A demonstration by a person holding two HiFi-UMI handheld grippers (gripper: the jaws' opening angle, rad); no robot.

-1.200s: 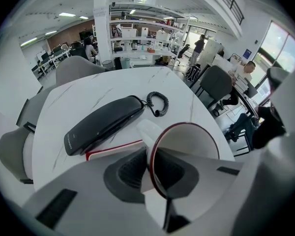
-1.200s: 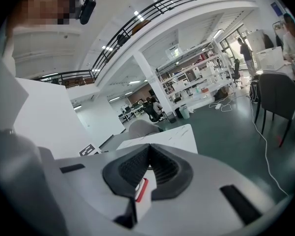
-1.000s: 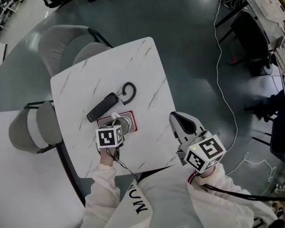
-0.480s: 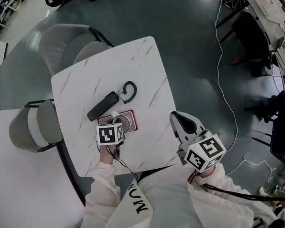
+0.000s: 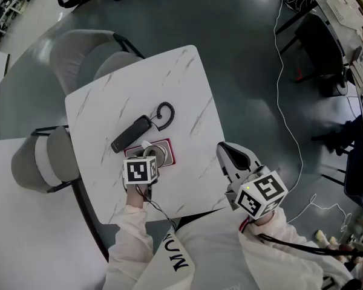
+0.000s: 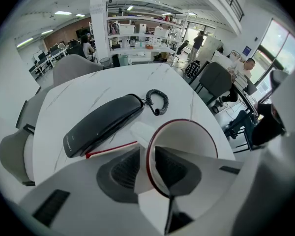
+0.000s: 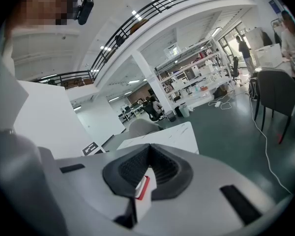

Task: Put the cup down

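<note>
The jaws of the left gripper [image 6: 146, 167] have just been opening. They now stand slightly apart astride the wall of the cup [image 6: 187, 142], seemingly loose of it. The cup sits on a coaster [image 5: 168, 145] on the counter [image 5: 169, 89]. It looks light, stiff and probably breakable, best pinched at the rim wall. The right gripper [image 7: 148, 171] has its jaws together, empty.

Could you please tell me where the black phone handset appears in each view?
Head view: the handset lies diagonally on the marble table, near its middle.
Left gripper view: left of centre, beyond the cup.
Right gripper view: not in it.
Shared landmark: the marble table, in all three views.
</note>
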